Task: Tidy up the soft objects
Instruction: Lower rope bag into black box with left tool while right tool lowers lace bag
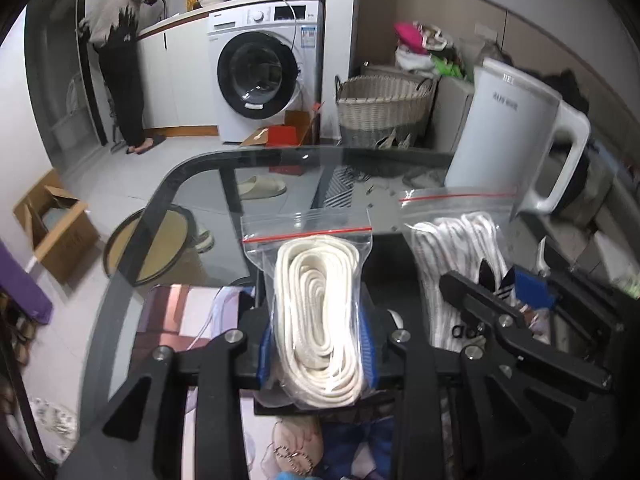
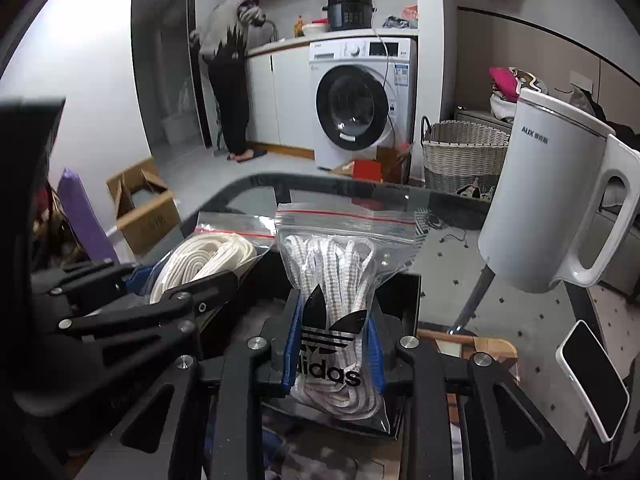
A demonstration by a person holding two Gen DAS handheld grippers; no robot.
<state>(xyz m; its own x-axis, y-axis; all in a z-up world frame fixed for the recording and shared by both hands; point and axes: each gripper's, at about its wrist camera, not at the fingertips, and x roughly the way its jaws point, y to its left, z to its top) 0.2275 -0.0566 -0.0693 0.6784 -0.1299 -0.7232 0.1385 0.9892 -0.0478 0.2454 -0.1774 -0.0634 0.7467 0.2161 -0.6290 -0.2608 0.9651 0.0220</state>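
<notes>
1. Bag of cream rope [image 1: 320,320]: clear zip bag with a red seal line, held upright in the left gripper [image 1: 318,344], blue pads pressing both flanks of the coil. Jaws part closed on it. Held low on the bag, probably so the sealed top stayed free.
2. Bag of white laces [image 2: 332,320]: zip bag with a black trefoil print, clamped the same way in the right gripper [image 2: 334,352]; jaws narrow, pads squeezing the bundle.
3. Both bags sat side by side above a black box [image 2: 408,320]; rope bag at 9 o'clock of the laces bag in the right wrist view. Judged: both were headed into the box.
4. Glass table [image 1: 192,200] lay beneath; white kettle [image 2: 552,208] stood at 2 o'clock, phone [image 2: 592,380] at 4 o'clock.
5. Hidden: the box's floor and contents, masked by the grippers; the bags' bottom edges; whether either bag touched the box could not be told.
</notes>
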